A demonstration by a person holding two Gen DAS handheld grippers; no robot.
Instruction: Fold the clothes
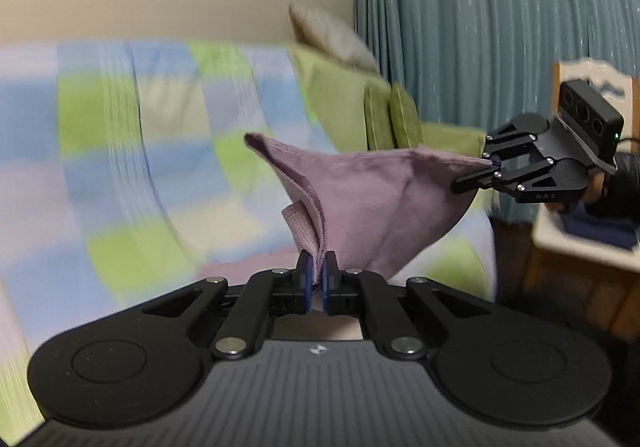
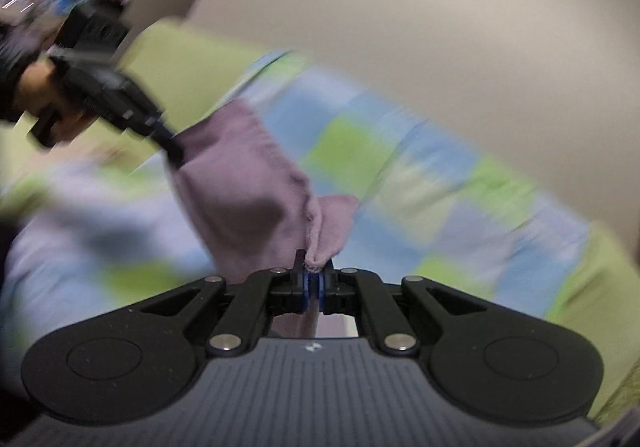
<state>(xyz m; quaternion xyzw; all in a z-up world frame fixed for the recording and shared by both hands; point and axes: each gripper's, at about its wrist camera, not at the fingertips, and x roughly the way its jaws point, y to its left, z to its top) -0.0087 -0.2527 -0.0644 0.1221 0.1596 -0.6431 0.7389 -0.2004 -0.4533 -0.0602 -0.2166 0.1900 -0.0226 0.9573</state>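
Hanging in the air above the checked bedspread (image 1: 120, 119), the mauve cloth (image 1: 360, 199) is pinched in the clamped left gripper (image 1: 317, 271) and right gripper (image 2: 314, 275), apparently once doubled, laying-down and further folds remaining

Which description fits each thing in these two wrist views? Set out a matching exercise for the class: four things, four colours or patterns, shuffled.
Things:
1. cloth
2. curtain
3. bed cover
4. left claw

Descriptions:
A. blue, green and lilac checks
B. black with blue pads
C. plain mauve
D. grey-blue, pleated

Pairs: 1-C, 2-D, 3-A, 4-B
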